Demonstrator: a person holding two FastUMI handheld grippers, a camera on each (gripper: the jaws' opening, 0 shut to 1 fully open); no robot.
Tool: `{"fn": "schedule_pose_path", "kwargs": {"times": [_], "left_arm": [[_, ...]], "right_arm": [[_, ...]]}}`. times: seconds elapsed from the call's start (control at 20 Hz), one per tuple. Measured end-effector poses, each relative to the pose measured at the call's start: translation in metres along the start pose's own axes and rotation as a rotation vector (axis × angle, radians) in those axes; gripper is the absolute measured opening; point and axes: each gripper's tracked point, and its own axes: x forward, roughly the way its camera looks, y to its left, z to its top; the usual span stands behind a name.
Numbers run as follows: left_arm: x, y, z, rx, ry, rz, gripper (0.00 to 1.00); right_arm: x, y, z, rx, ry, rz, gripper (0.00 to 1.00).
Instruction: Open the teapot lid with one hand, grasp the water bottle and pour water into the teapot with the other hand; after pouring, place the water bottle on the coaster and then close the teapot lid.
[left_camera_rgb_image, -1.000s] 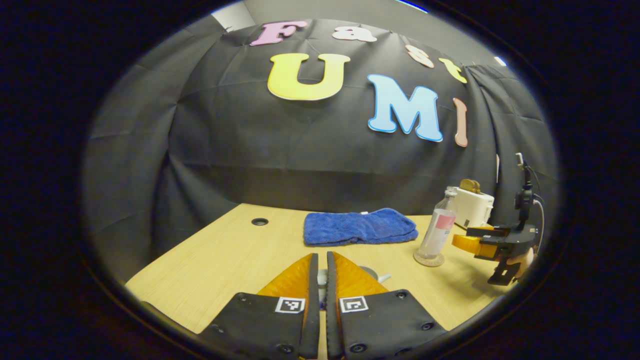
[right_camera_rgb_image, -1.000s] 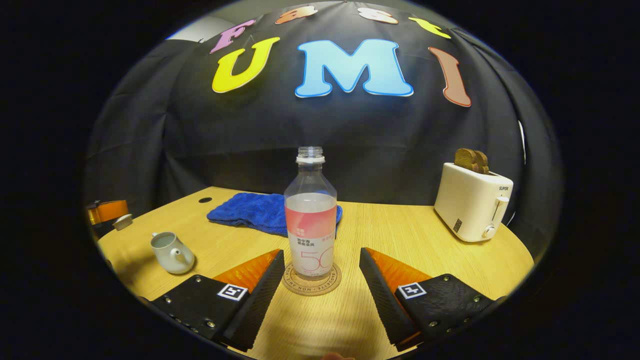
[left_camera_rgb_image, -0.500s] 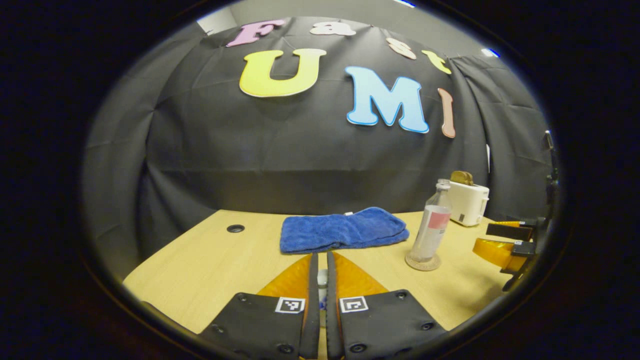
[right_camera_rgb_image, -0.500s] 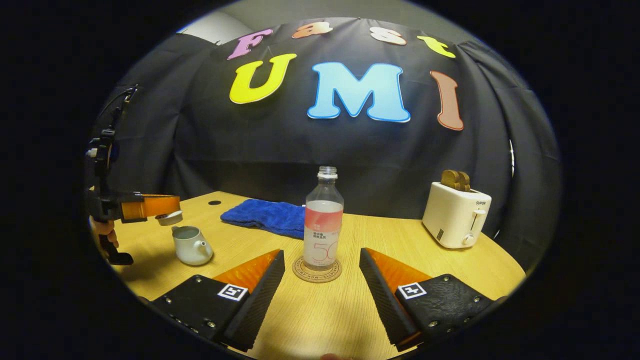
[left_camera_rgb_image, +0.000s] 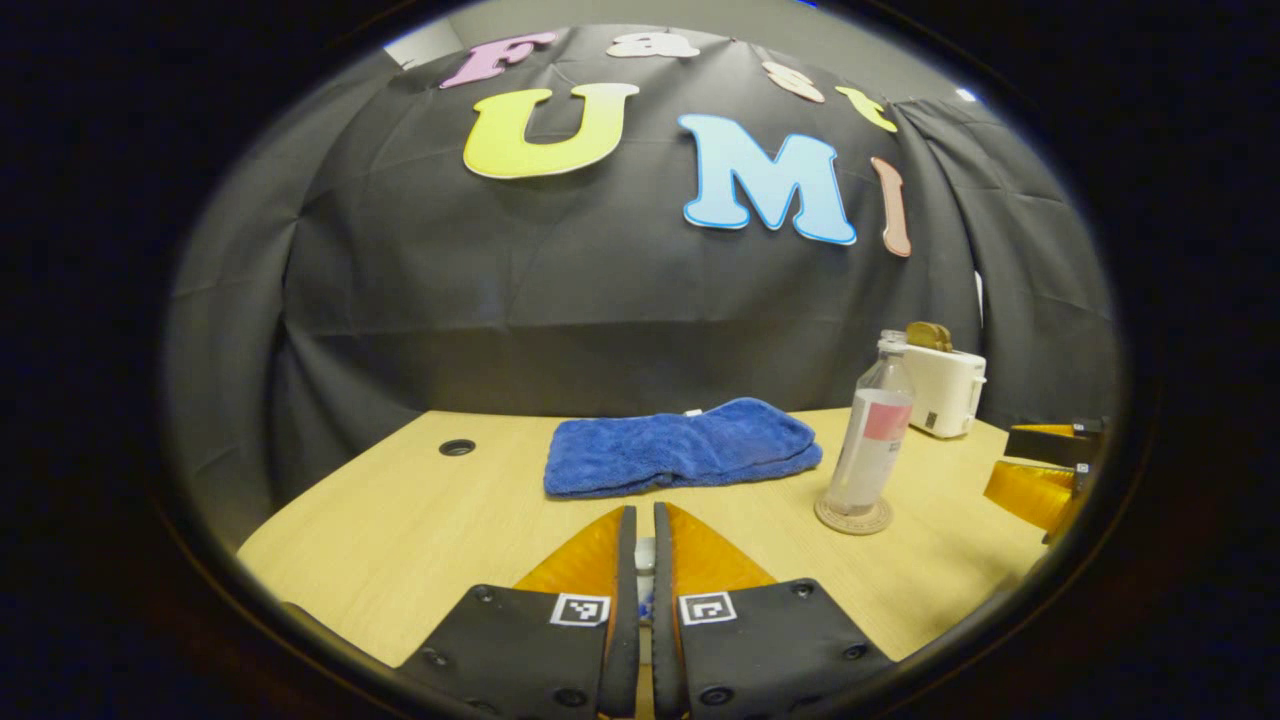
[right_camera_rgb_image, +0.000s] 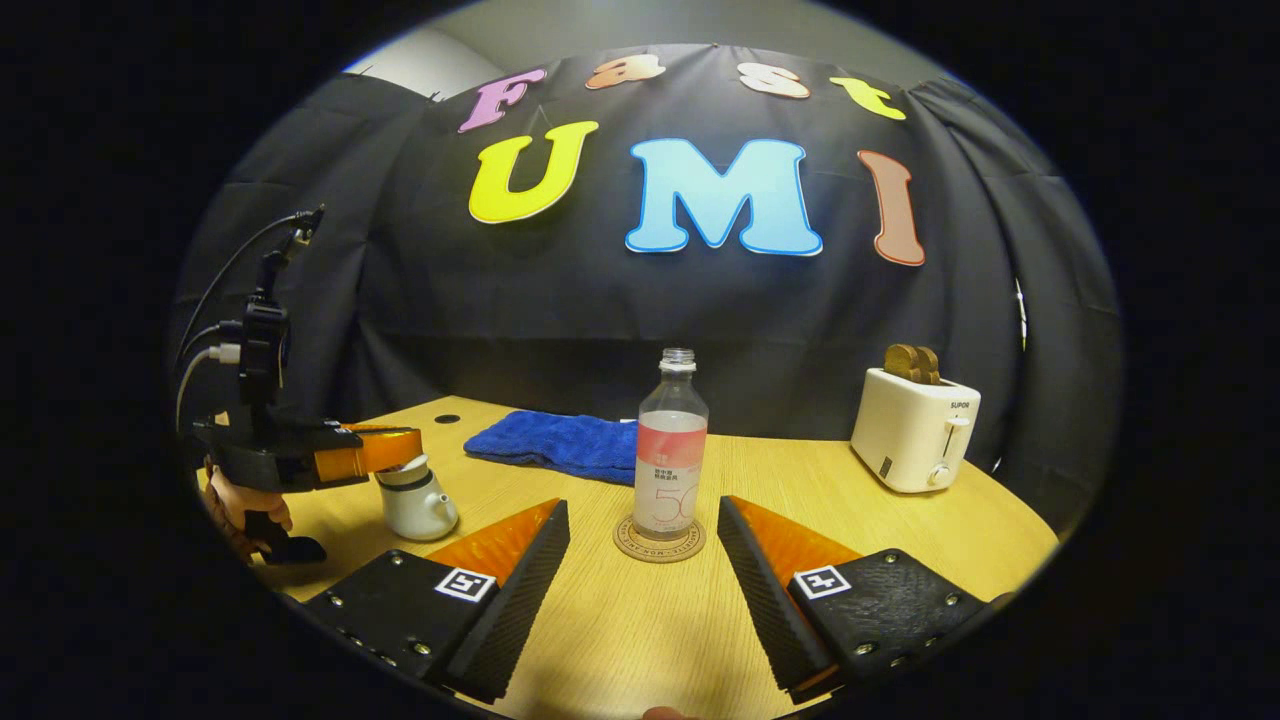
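**Lid going back on the pot**

The bottle (right_camera_rgb_image: 669, 445) stands upright on the coaster (right_camera_rgb_image: 659, 540), uncapped and holding water to about its upper label, so the pour and the set-down look done. The step in hand appears to be the last one: closing the pot.

The left gripper (right_camera_rgb_image: 385, 452) hangs just over the pot (right_camera_rgb_image: 419, 505), which sits on the counter (right_camera_rgb_image: 640, 640) well left of the bottle. Its jaws are nearly closed on the lid (left_camera_rgb_image: 645, 553), a small pale piece seen in the narrow slit between them in the left gripper view. Whether the lid has seated on the pot's rim, or only hovers touching it, I cannot tell. What the pot holds is hidden.

The right gripper (right_camera_rgb_image: 645, 560) is released, jaws wide apart, just short of the bottle and touching nothing.

Next, the left gripper likely needs to settle the lid square on the rim, then let go and lift straight up so the pot is not dragged.

Beyond the bottle lie a blue towel (right_camera_rgb_image: 555, 446) and, to its right, a toaster (right_camera_rgb_image: 913, 430) with toast in its slots.
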Motion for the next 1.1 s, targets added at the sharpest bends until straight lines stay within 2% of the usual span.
{"fn": "schedule_pose_path", "kwargs": {"times": [0.2,0.55,0.6,0.7,1.1], "left_arm": [[0.003,0.002,-0.007,0.033,0.013,0.019,0.12],[0.006,-0.004,-0.014,0.042,0.011,0.026,0.18],[0.005,-0.002,-0.013,0.053,0.008,0.039,0.23],[0.002,-0.004,-0.008,0.066,-0.006,0.040,0.40],[-0.047,-0.024,0.005,0.045,-0.068,0.026,0.40]], "right_arm": [[0.001,-0.006,-0.003,0.023,0.005,-0.010,0.93],[0.000,-0.016,-0.011,0.052,0.024,-0.022,0.93],[0.000,-0.016,-0.012,0.054,0.025,-0.026,0.93],[-0.001,-0.018,-0.012,0.059,0.025,-0.029,0.93],[-0.017,-0.014,-0.014,0.073,0.014,-0.044,0.93]]}}
